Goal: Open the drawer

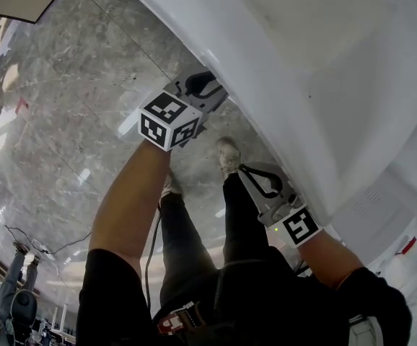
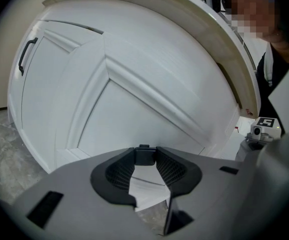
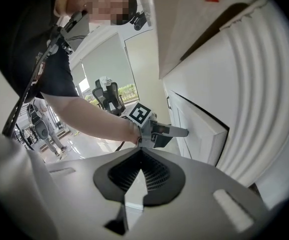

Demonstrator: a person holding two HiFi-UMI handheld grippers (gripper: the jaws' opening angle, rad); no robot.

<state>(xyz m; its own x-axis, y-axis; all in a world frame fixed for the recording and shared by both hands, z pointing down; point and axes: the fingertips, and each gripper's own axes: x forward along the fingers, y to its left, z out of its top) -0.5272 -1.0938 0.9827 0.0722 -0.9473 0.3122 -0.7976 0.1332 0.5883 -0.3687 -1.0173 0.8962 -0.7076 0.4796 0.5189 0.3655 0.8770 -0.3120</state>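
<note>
The left gripper (image 2: pixel 147 184) is seen with its jaws set wide about the front edge of the white drawer (image 3: pixel 202 126), and the pads appear to be pressed on it. The right gripper (image 3: pixel 137 184) is carried empty, its jaws brought together at the tips. The drawer is found in the white cabinet (image 1: pixel 324 63) at the right of the head view, and its front stands slightly ajar from the carcass, as is shown in the right gripper view. The front is judged to be a stiff painted panel, smooth and probably slippery under the pads, neither soft nor fragile. Some weight and drag from the runners are to be expected. No handle can be made out on it, so hold is best taken deep and square on the free edge, and the pull kept straight. A black handle (image 2: pixel 27 56) is borne by a neighbouring door further left. Below, the person's shoe (image 1: pixel 229 153) and legs (image 1: pixel 187 244) are placed on the marble floor (image 1: pixel 64 107) just in front of the cabinet, and a cable (image 1: pixel 151 254) hangs beside them. These, with the right gripper close by, are judged likely to stand in the drawer's way
</note>
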